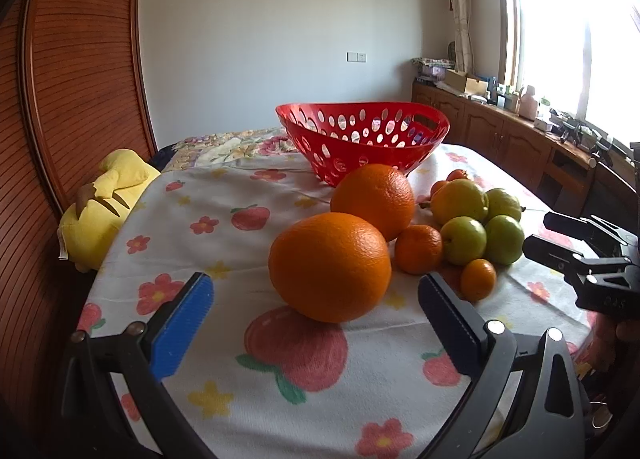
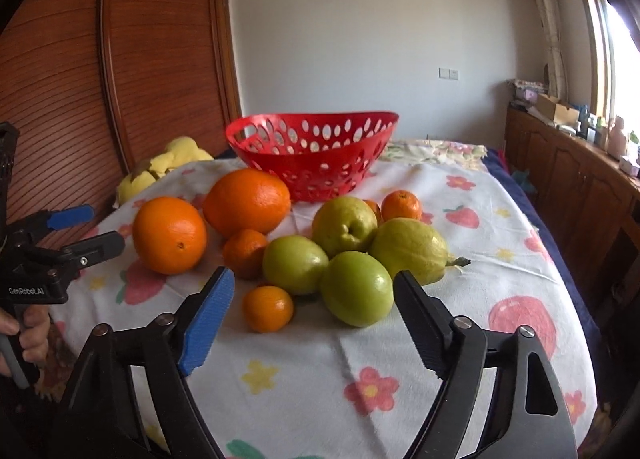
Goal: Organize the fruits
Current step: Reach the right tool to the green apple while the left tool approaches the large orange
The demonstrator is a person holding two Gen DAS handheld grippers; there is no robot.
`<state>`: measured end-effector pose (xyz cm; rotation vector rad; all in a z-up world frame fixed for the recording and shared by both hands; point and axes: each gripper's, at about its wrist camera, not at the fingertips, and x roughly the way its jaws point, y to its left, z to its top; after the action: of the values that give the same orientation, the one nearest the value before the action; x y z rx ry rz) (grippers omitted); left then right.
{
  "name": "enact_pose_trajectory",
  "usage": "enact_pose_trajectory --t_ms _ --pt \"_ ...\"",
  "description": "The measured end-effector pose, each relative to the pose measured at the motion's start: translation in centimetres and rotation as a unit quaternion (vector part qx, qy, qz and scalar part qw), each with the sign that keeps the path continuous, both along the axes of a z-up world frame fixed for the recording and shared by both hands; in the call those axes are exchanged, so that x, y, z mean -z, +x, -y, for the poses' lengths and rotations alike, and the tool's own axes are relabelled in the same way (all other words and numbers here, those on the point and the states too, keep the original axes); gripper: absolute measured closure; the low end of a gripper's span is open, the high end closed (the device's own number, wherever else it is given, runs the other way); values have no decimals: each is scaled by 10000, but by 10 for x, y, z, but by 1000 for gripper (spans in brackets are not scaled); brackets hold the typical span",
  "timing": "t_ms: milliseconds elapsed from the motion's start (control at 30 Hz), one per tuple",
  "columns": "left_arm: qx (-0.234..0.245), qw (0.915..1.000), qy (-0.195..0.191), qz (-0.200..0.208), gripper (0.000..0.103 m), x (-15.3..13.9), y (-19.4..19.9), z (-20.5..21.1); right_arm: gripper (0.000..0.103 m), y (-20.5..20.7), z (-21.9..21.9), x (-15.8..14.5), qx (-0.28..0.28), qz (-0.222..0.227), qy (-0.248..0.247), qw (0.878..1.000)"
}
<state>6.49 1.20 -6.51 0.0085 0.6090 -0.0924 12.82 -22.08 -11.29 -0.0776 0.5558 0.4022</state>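
A flowered cloth (image 2: 460, 283) covers the table. At its far side stands a red basket (image 2: 312, 155), upright and, from what shows through its holes, with no fruit in it. The fruit lies in a loose heap in front of it. At the left are two big oranges (image 2: 169, 234) (image 2: 247, 201), side by side. Right of them are two yellow-green pears (image 2: 345, 225) (image 2: 408, 249) and two green apples (image 2: 295, 264) (image 2: 356, 288), all touching. Small tangerines (image 2: 267, 308) sit around and between these, one nearest at the front, and one (image 2: 401, 204) at the far side.

The left gripper (image 1: 316, 291) has its jaws wide open, either side of the near orange (image 1: 329, 267), the pads not yet on it. The right gripper (image 2: 314, 287) is also open with nothing held; its jaws sit short of the near apple and the front tangerine.

By my reading this is the first step: both grippers reaching for a first piece, nothing yet in the basket. Next, the left one needs to go a little farther forward so the pads meet the orange at its widest part, then close firmly, since a round skin can slip. The right must settle on one fruit, likely the near apple, and avoid nudging the tangerine beside it.
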Motion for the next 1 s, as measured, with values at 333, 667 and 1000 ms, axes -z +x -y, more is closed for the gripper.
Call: enact_pose_trajectory --t_ms 333,667,1000 --pt "75 9998 -140 -148 5 10 21 -4 51 37 9 21 -1 -660 -372 9971" --pt "93 9997 -129 -192 5 10 29 -7 48 52 8 24 -102 -920 -398 9949" --pt "147 9995 -107 -269 5 15 33 -5 48 53 4 33 -148 -1010 -583 9931"
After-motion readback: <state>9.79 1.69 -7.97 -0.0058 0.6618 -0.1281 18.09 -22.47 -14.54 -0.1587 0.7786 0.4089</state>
